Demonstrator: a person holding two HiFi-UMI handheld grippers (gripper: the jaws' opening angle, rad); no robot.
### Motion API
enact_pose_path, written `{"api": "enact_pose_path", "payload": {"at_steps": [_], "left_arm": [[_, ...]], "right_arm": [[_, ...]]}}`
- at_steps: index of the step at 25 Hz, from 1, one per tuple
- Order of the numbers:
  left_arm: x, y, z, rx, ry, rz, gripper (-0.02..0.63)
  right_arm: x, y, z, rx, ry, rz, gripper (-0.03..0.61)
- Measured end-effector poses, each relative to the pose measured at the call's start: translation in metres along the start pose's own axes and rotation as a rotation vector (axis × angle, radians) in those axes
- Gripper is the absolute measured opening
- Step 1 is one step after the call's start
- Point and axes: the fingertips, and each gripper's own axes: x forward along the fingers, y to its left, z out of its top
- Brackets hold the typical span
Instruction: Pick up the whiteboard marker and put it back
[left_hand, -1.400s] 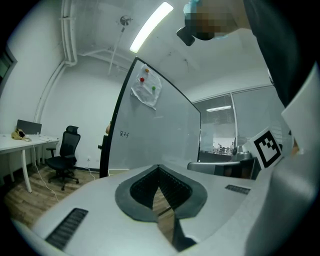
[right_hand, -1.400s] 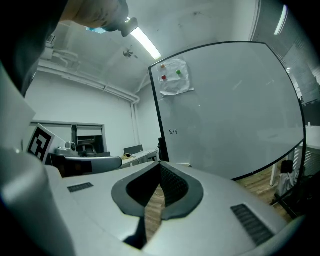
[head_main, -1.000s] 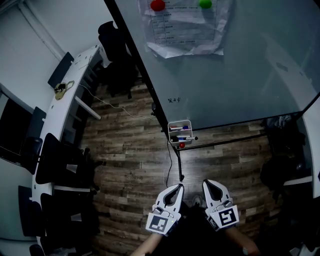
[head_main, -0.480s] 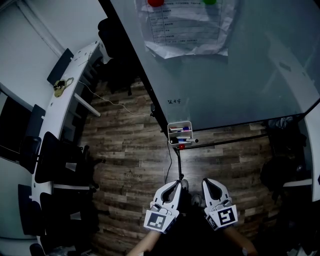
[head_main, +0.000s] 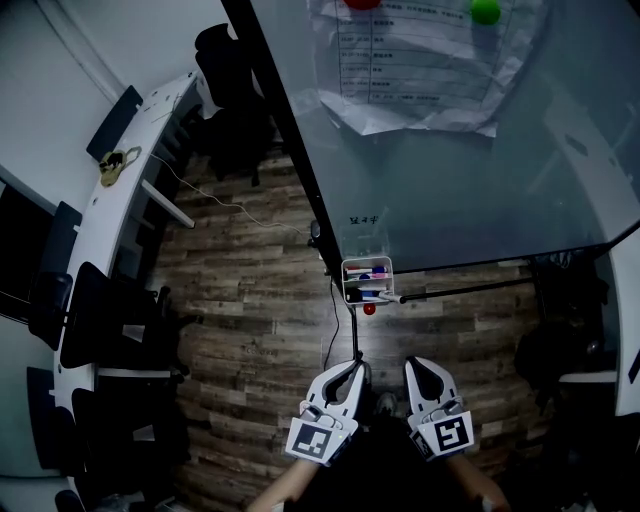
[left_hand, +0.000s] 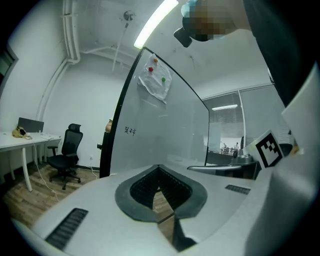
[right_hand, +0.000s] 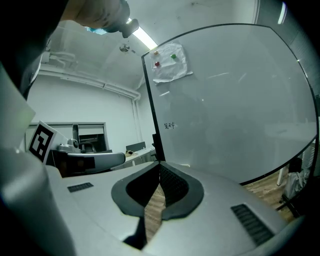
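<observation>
Board (head_main: 450, 180) scribble unreadable. Markers (head_main: 372, 295) in tray (head_main: 346, 278) at board's foot lie level, along it. L tongs (head_main: 356, 370), R tongs (head_main: 414, 366) closed, empty.

Ahead of us a black-framed glass whiteboard (head_main: 480, 190), crumpled white paper sheets (head_main: 420, 70) pinned on it by a round green magnet (head_main: 486, 11), dark wood-plank floor (head_main: 260, 290) below us, long white desk (head_main: 105, 220) leftward, black office chairs (head_main: 100, 325) beside it.

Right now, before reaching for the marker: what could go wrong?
The small white holder on the grey whiteboard is packed with markers, so a gripper could knock neighbours out. A black cable trails across the wood floor below it: possible snag. Left gripper and right gripper are both shut; open before approach.
</observation>
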Motion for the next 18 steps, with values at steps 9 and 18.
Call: {"api": "enact_pose_path", "payload": {"at_steps": [9,18], "left_arm": [[0.029,0.021,0.000,-0.006,0.004,-0.032,0.009],[0.044,0.044,-0.006,-0.030,0.022,-0.030,0.008]], "right_arm": [[0.033,-0.014,-0.008,-0.034,0.043,-0.042,0.017],[0.058,-0.032,-0.011,-0.009,0.057,-0.098,0.017]]}}
